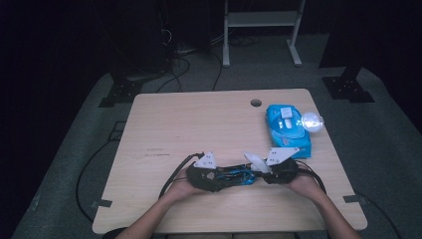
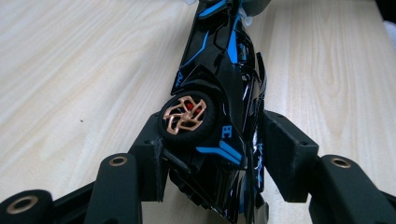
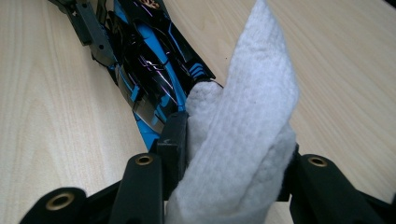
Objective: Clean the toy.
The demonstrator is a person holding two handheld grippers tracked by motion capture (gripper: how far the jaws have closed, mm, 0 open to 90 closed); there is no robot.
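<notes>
Toy car at near-centre of worktop, lying on its side between both hands, black glossy shell with blue trim. Left tool clamped across the body at one end, just behind a copper-spoked wheel, jaws narrow and bearing on the shell. Right tool clamped on a folded white wipe, wipe pressed against the car's other end.

Handling, as judged: light, rigid, but thin plastic fins and panels look snap-prone. Glossy paint likely slippery under hard jaw pads, so could twist out under wiping load. Best hold across the solid mid-body near the wheel arch, not on fins or wheel. Wipe soft, limp, folds over itself; needs gripping low on the fold to stay stiff enough to rub.

Blue wipes pack well apart, far right of worktop.
</notes>
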